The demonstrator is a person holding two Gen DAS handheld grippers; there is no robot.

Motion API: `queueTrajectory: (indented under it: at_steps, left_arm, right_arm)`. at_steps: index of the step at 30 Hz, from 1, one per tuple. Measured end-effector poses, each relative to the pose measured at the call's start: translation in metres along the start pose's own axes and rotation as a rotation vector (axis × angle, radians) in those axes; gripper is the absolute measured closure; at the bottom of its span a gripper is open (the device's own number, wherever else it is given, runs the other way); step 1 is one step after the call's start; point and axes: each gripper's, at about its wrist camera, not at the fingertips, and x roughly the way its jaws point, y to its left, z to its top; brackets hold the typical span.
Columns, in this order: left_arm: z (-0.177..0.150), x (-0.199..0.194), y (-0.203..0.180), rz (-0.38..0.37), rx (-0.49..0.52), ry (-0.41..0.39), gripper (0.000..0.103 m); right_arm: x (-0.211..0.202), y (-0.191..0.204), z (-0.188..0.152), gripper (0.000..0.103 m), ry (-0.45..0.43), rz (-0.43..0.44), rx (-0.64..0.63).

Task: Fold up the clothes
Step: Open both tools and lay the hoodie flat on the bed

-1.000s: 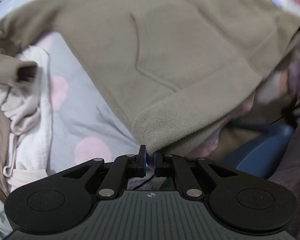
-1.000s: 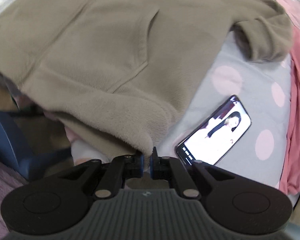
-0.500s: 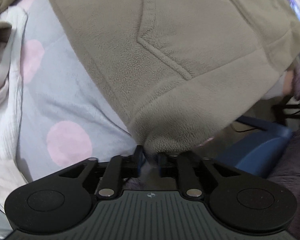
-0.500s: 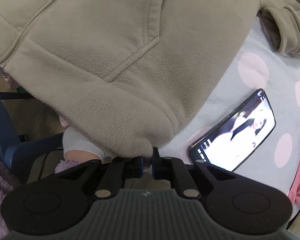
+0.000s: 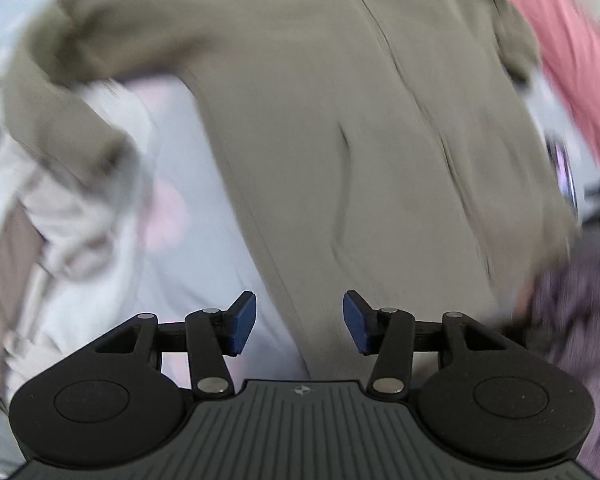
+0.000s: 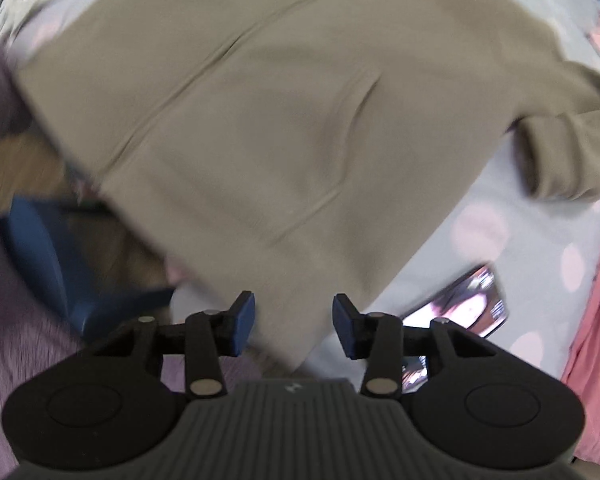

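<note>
A khaki fleece jacket [image 5: 340, 140] lies spread flat on a grey sheet with pink dots [image 5: 204, 208], its zip running up the middle and one sleeve bent out to the left. My left gripper [image 5: 299, 322] hangs above the jacket's lower hem; its jaws are opening and the pads touch nothing. In the right wrist view the same jacket [image 6: 284, 120] fills the middle, with a sleeve cuff [image 6: 556, 156] at the right. My right gripper [image 6: 294, 326] hovers over the other hem corner, its jaws opening, the fleece lying loose below them.
A phone [image 6: 460, 304] with a lit screen lies on the sheet right of the hem. Pink cloth [image 6: 596, 340] lies along the right side. Cream clothes [image 5: 60, 200] are heaped at the left. A blue chair [image 6: 48, 256] stands past the bed's edge.
Both grippers were shut on the jacket's hem corners and have let go. Both have risen away from the cloth, and the jacket now lies flat.
</note>
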Motion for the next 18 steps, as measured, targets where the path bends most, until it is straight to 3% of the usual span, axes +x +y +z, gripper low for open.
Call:
queueTrajectory:
  at_steps: [5, 9, 13, 18]
  left_arm:
    - [0.048, -0.015, 0.017, 0.038, -0.072, -0.184, 0.057]
    - [0.092, -0.006, 0.027, 0.073, -0.068, -0.267, 0.057]
    - [0.136, 0.009, 0.035, 0.112, -0.056, -0.307, 0.057]
    - [0.187, 0.034, 0.052, 0.143, -0.079, -0.33, 0.057]
  right_arm:
    - [-0.004, -0.039, 0.035, 0.057, -0.125, -0.07, 0.127]
    - [-0.001, -0.069, 0.063, 0.057, -0.261, -0.116, 0.278]
    - [0.007, -0.086, 0.09, 0.056, -0.385, -0.116, 0.391]
    - [0.025, -0.097, 0.121, 0.05, -0.441, -0.119, 0.421]
